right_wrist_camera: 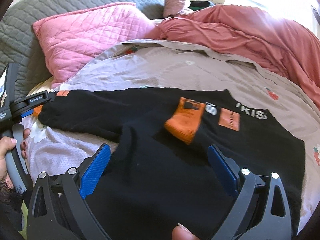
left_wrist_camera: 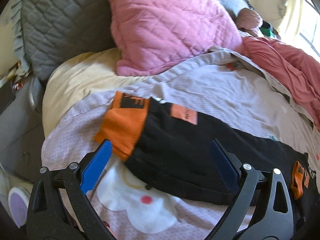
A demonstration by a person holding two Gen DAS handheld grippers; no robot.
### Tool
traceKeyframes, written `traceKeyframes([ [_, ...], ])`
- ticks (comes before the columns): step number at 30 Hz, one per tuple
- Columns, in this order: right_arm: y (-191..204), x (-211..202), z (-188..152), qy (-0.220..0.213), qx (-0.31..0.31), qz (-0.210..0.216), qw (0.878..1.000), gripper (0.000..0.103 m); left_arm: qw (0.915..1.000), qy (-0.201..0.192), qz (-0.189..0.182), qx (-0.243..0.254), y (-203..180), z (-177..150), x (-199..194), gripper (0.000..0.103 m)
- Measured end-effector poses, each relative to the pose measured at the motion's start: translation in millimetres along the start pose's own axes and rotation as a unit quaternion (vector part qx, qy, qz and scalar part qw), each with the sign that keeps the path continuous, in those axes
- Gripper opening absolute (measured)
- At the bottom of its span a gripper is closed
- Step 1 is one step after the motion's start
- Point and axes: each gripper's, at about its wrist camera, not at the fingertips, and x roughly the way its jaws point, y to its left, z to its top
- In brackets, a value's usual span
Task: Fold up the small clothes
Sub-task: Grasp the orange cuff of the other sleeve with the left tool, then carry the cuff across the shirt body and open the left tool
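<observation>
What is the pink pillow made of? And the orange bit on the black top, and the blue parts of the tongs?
The pink pillow looks like soft, matte quilted cloth: stitched diamond lines puff its surface. The orange cuff on the black top seems to be ribbed knit, with fine ridges showing. The blue pads on the tongs look like hard plastic or rubber with a dotted grip; which one, I cannot tell.

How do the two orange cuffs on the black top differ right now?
The left cuff lies at the garment's outer edge on the pink bedspread, just ahead of the open left claw. The right cuff is folded inward, resting on the black top's chest beside the white lettering, ahead of the open right claw. Both are ribbed orange with a black printed mark, and neither is gripped.
</observation>
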Motion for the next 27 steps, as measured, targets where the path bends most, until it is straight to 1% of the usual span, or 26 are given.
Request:
traceKeyframes([
  [4, 11.9, 6.2, 0.8, 0.002, -0.007, 0.01, 1.0, 0.097, 0.9999, 0.008, 0.002, -0.014, 11.7, 1.7, 8.3, 0.091],
  [9, 16.9, 9.8, 0.0, 0.002, -0.01, 0.013, 1.0, 0.097, 0.9995, 0.008, -0.018, -0.026, 19.4, 3.1, 13.1, 0.091],
  [10, 17.1, 10.2, -0.7, 0.003, -0.009, 0.013, 1.0, 0.097, 0.9993, 0.007, -0.022, -0.028, 19.9, 3.2, 12.8, 0.088],
  [11, 16.8, 10.6, -0.8, 0.004, -0.008, 0.013, 1.0, 0.097, 0.9992, 0.004, -0.026, -0.029, 20.3, 3.0, 11.6, 0.081],
  [12, 16.1, 10.4, -1.2, 0.004, -0.007, 0.013, 1.0, 0.097, 0.9992, 0.003, -0.028, -0.029, 20.2, 3.8, 11.7, 0.077],
  [13, 15.2, 10.4, -1.2, 0.004, -0.004, 0.012, 1.0, 0.097, 0.9991, 0.0, -0.03, -0.03, 20.5, 4.2, 10.8, 0.066],
  [14, 13.9, 10.0, -1.2, 0.004, -0.001, 0.012, 1.0, 0.097, 0.9989, -0.002, -0.034, -0.032, 21.1, 4.8, 9.9, 0.051],
  [15, 12.9, 9.6, -1.5, 0.004, 0.0, 0.012, 1.0, 0.097, 0.9987, -0.004, -0.037, -0.034, 22.0, 5.6, 9.5, 0.042],
  [16, 11.0, 9.0, -1.3, 0.003, 0.004, 0.012, 1.0, 0.097, 0.9986, -0.006, -0.038, -0.036, 23.0, 6.0, 8.9, 0.026],
  [17, 9.9, 8.6, -1.3, 0.003, 0.005, 0.012, 1.0, 0.097, 0.998, -0.006, -0.049, -0.039, 24.0, 6.0, 8.0, 0.02],
  [19, 7.0, 6.8, -2.1, 0.001, 0.009, 0.012, 1.0, 0.097, 0.9973, -0.007, -0.063, -0.039, 22.6, 6.3, 7.1, 0.014],
  [21, 4.3, 5.3, -2.6, 0.001, 0.013, 0.012, 1.0, 0.097, 0.9973, -0.014, -0.067, -0.027, 17.3, 6.2, 2.4, 0.013],
  [27, -6.8, 0.7, -4.7, -0.001, 0.027, 0.009, 1.0, 0.097, 0.9946, -0.035, -0.097, -0.011, 7.0, 7.6, -15.5, 0.012],
])
